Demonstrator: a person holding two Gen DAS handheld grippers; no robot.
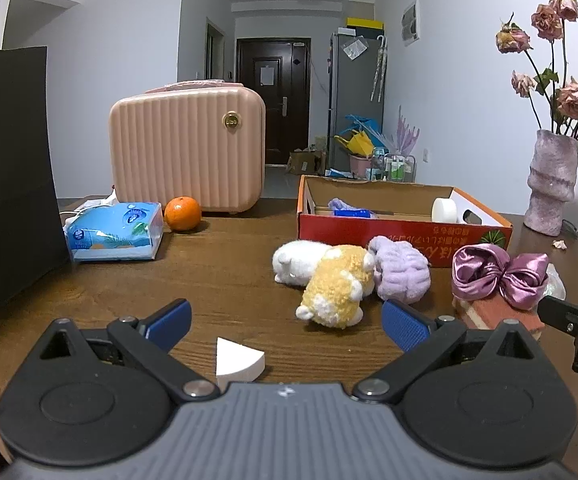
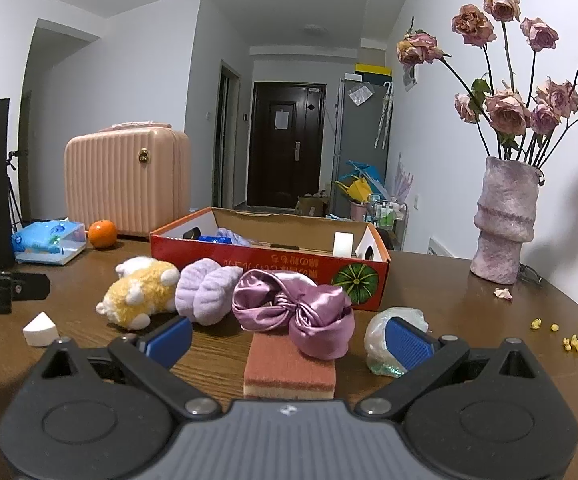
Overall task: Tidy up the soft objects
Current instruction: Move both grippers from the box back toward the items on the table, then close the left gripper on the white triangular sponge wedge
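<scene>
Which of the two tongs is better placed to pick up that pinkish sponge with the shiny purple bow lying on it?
Probably the right tongs. They are open, and the sponge lies straight ahead between them, under the bow. For the left tongs, the sponge sits off to the right; the white wedge lies between them instead.

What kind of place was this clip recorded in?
Most likely a lived-in apartment: a wooden table in a room opening onto a hallway with a dark entrance door, a grey fridge beside it, and a vase of dried roses on the table.
</scene>
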